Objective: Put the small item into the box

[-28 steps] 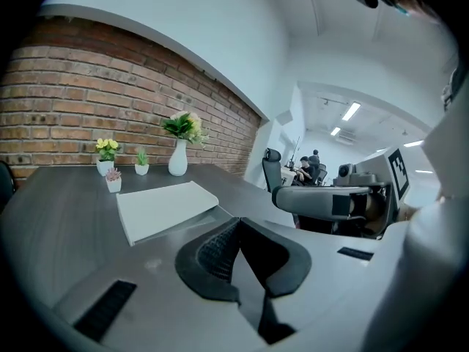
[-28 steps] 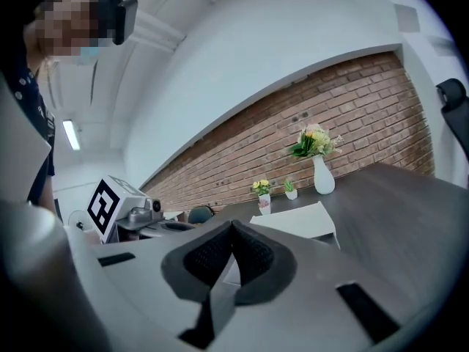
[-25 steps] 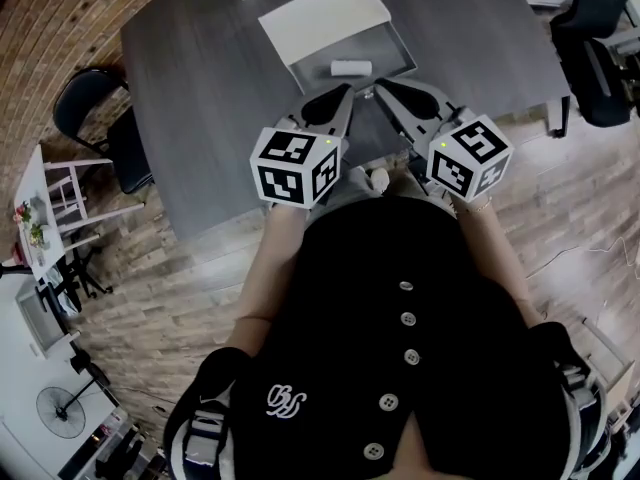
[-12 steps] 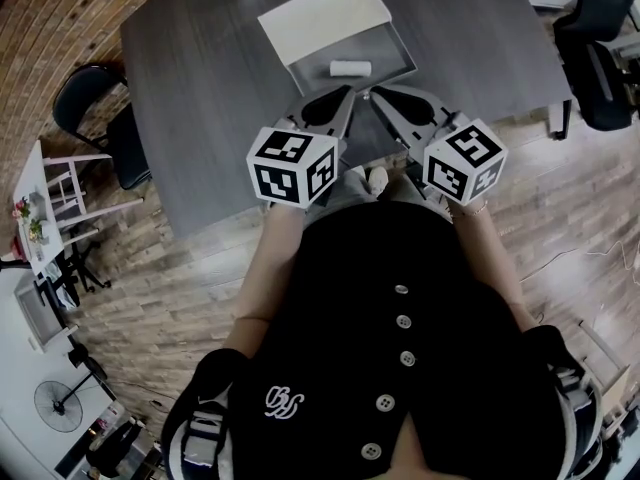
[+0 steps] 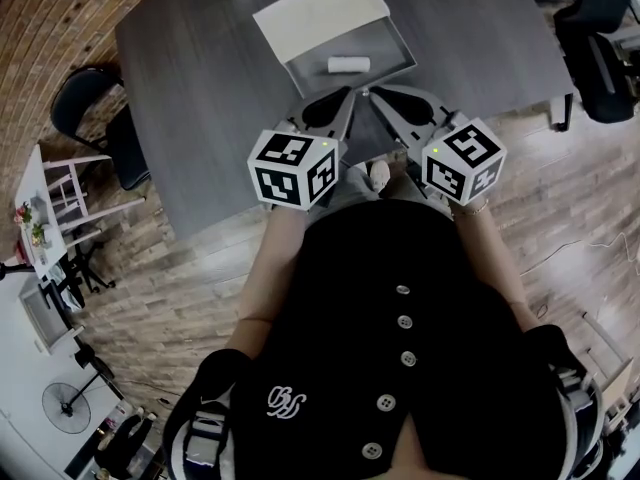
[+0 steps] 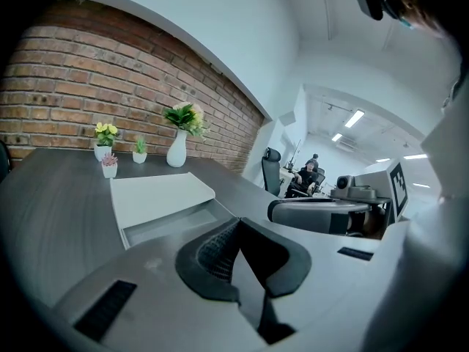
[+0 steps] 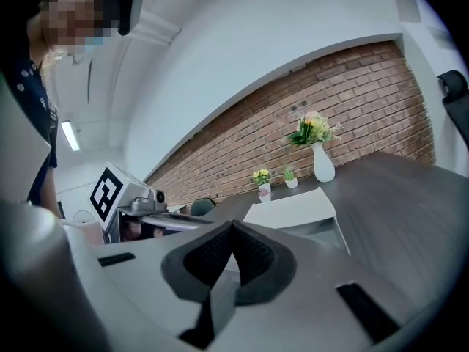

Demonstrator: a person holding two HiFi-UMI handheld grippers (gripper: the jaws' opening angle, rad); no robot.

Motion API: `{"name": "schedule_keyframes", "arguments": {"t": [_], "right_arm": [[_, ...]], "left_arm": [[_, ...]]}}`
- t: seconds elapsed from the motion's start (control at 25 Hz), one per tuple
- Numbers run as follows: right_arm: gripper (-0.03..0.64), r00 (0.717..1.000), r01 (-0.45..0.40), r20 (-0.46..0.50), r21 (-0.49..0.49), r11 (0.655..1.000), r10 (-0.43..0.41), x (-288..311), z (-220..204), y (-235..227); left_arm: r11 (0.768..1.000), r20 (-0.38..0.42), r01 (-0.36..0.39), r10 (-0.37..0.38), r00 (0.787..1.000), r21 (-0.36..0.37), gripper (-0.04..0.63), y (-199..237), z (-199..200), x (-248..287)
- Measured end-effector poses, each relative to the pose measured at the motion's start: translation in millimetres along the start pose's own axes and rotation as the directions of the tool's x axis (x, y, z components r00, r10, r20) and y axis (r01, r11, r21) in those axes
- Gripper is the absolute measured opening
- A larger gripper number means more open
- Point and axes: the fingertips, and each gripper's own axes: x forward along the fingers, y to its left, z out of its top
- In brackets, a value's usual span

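A dark grey table (image 5: 200, 88) fills the upper head view, and both grippers are held over its near edge, close to the person's body and tilted so their tips nearly meet. The left gripper (image 5: 350, 91) has its jaws pressed together with nothing between them; its own view shows the ribbed pads meeting at the tip. The right gripper (image 5: 374, 90) is likewise closed and empty, its pads touching along their front edge. Neither touches anything on the table. Just beyond the tips lies the open box (image 5: 388, 46), a shallow grey tray with its white lid (image 5: 318, 15) lying against the far side. The small item (image 5: 349, 64), a pale cylinder lying on its side, rests inside the tray, apart from both grippers. At the table's far edge, by a brick wall, stand a white vase (image 6: 176, 150) of flowers and small pots (image 6: 108, 164). In both gripper views the tray wall and the jaws hide the item.
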Motion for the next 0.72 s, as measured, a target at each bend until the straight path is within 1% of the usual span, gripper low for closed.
{"name": "schedule_keyframes", "arguments": {"t": [0.2, 0.44, 0.72], "right_arm": [[0.002, 1.0, 0.0, -0.01, -0.001, 1.0, 0.0, 0.8, -1.8, -1.6], [0.0, 1.0, 0.001, -0.029, -0.009, 1.0, -0.001, 2.3, -4.8, -4.7], [0.0, 0.999, 0.006, -0.049, -0.028, 1.0, -0.007, 5.3, -7.5, -3.4]], "left_arm": [[1.0, -0.01, 0.009, -0.009, 1.0, -0.014, 0.014, -0.6, -4.6, 4.0], [1.0, -0.013, 0.012, -0.012, 1.0, -0.006, 0.014, 0.4, -2.8, 7.2], [1.0, -0.036, 0.014, -0.014, 0.999, 0.01, 0.014, 2.5, -6.7, 8.5]]}}
